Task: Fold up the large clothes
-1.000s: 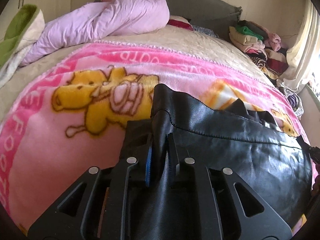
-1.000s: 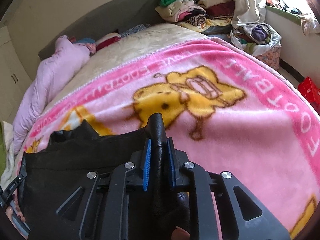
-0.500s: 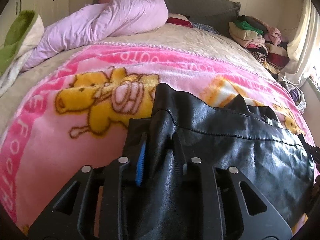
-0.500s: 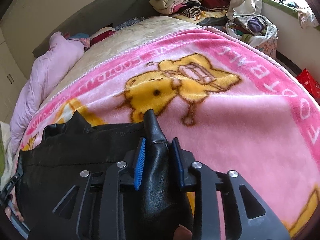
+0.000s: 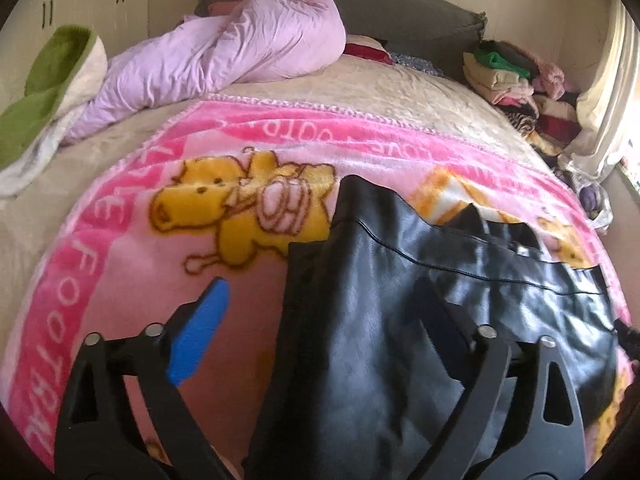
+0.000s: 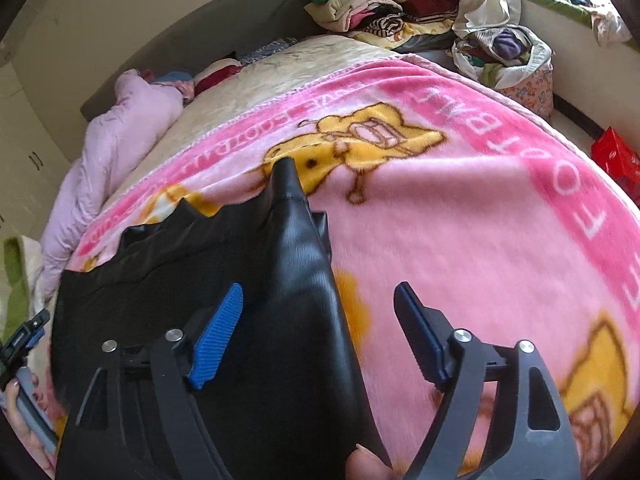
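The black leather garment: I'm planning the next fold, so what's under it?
The black leather garment lies on the pink cartoon blanket, which shows around it. Anything beneath the garment's middle is covered.

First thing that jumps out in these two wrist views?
The black leather-look garment lying on the bright pink cartoon-bear blanket across the bed, filling the near centre of both views. Both the left gripper and right gripper have just been opening; their jaws stand wide, garment between but unpinched. A lilac duvet lies bunched by the headboard.
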The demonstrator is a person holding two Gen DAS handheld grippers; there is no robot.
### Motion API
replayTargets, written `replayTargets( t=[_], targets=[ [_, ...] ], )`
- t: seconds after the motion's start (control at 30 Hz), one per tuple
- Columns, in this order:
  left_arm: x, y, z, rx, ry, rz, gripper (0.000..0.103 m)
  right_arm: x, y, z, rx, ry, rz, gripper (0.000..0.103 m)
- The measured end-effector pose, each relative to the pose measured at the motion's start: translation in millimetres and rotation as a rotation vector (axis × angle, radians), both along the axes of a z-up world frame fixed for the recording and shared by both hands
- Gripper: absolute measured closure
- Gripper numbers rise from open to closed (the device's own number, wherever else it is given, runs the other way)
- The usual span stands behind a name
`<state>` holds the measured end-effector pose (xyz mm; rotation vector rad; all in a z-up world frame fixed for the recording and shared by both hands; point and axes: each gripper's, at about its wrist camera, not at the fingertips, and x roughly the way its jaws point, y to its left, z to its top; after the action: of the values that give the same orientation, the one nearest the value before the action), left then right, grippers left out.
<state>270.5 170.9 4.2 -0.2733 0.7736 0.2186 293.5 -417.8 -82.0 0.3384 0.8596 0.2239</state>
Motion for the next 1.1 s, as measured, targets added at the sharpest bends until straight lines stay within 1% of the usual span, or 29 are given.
replayTargets(
  t=[0.03, 0.07, 0.1, 0.23, 0.33, 0.4, 0.53, 0.57, 0.6, 0.63, 0.67, 0.7, 0.73, 0.8, 0.83, 0.9, 1.0, 1.1],
  targets=[
    [-3.5, 1.5, -0.8, -0.033, -0.008, -0.007, 0.009, -5.1, -3.2, 0.0, 0.019, 0.004, 0.001, 0.023],
    [-8.5, 3.8, -3.7, -0.084, -0.021, -0.029, 0.009, -9.4, -5.9, -0.4, 0.038, 0.009, 0.004, 0.022],
    [-11.5, 5.3, -7.2, -0.11, -0.016, -0.038, 0.009, -13.3, -7.8, -0.7, 0.055, 0.013, 0.008, 0.021],
    [-22.1, 6.7, -18.5, -0.108, 0.038, -0.017, 0.009, -30.1, -14.4, -7.0, 0.117, 0.05, 0.05, 0.019],
    [-29.7, 6.4, -23.5, -0.124, 0.062, -0.052, 0.009, -37.5, -16.8, -13.0, 0.165, 0.078, 0.09, 0.019],
    [-34.0, 6.2, -28.5, -0.132, 0.078, -0.066, 0.009, -42.4, -17.2, -15.4, 0.166, 0.083, 0.112, 0.019],
    [-40.3, 3.0, -43.0, -0.167, 0.123, -0.088, 0.009, -46.8, -10.4, -25.5, 0.123, 0.11, 0.173, 0.02],
    [-41.3, 1.0, -46.2, -0.173, 0.128, -0.093, 0.009, -48.3, -8.5, -28.3, 0.12, 0.109, 0.185, 0.023],
    [-42.1, -1.6, -50.4, -0.182, 0.133, -0.101, 0.009, -49.3, -6.7, -29.8, 0.121, 0.107, 0.197, 0.035],
    [-43.2, -5.2, -55.2, -0.191, 0.135, -0.104, 0.01, -51.5, -4.2, -30.9, 0.144, 0.108, 0.225, 0.051],
    [-43.9, -6.8, -57.2, -0.195, 0.134, -0.102, 0.011, -54.1, -4.0, -30.1, 0.146, 0.103, 0.218, 0.053],
    [-45.7, -10.8, -58.5, -0.178, 0.13, -0.089, 0.012, -57.5, -3.3, -27.7, 0.145, 0.093, 0.216, 0.067],
    [-46.3, -13.2, -57.8, -0.165, 0.13, -0.086, 0.018, -59.9, -2.8, -25.1, 0.138, 0.08, 0.217, 0.074],
    [-48.2, -19.0, -54.6, -0.141, 0.138, -0.085, 0.031, -67.8, -1.8, -18.6, 0.113, 0.05, 0.226, 0.079],
    [-50.0, -21.4, -52.4, -0.125, 0.138, -0.084, 0.034, -70.0, -1.8, -17.2, 0.108, 0.046, 0.226, 0.08],
    [-53.3, -24.4, -48.9, -0.097, 0.137, -0.09, 0.045, -72.8, -3.9, -16.1, 0.113, 0.048, 0.222, 0.081],
    [-58.6, -23.9, -45.6, -0.09, 0.137, -0.103, 0.05, -72.7, -10.6, -15.8, 0.117, 0.052, 0.213, 0.081],
    [-65.6, -23.5, -45.1, -0.105, 0.146, -0.116, 0.05, -80.1, -18.3, -14.3, 0.114, 0.054, 0.204, 0.081]
  ],
)
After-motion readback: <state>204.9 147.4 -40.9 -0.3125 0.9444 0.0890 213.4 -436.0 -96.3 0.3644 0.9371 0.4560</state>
